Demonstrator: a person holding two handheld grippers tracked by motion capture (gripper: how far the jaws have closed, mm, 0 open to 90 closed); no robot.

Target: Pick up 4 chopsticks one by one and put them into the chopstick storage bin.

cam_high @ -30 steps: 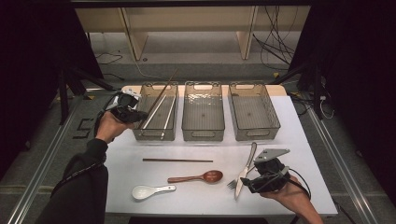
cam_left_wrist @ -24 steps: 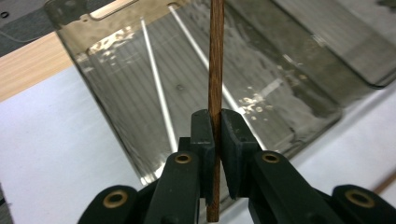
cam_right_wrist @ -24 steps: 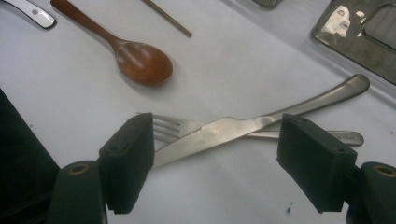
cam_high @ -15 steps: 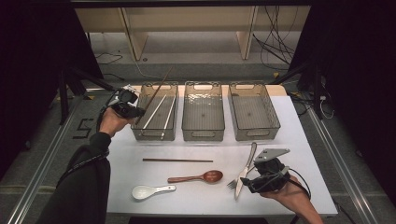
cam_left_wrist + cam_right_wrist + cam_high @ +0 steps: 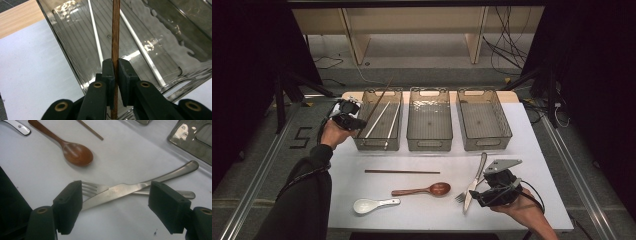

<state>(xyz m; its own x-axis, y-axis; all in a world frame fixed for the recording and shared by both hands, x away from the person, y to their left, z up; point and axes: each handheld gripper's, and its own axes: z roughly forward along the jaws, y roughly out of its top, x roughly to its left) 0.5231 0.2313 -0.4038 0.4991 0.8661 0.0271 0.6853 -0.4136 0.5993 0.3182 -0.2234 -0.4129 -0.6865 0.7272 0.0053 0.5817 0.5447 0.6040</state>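
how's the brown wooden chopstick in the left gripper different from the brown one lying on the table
The held brown wooden chopstick is clamped in the left gripper, slanting up over the left clear plastic bin with its tip above the far rim. The loose brown chopstick lies flat and untouched on the white table, crosswise in front of the bins. Both look like slim dark-brown sticks of similar length.

Lab: floor cables (image 5: 507,47), black curtains (image 5: 592,75)
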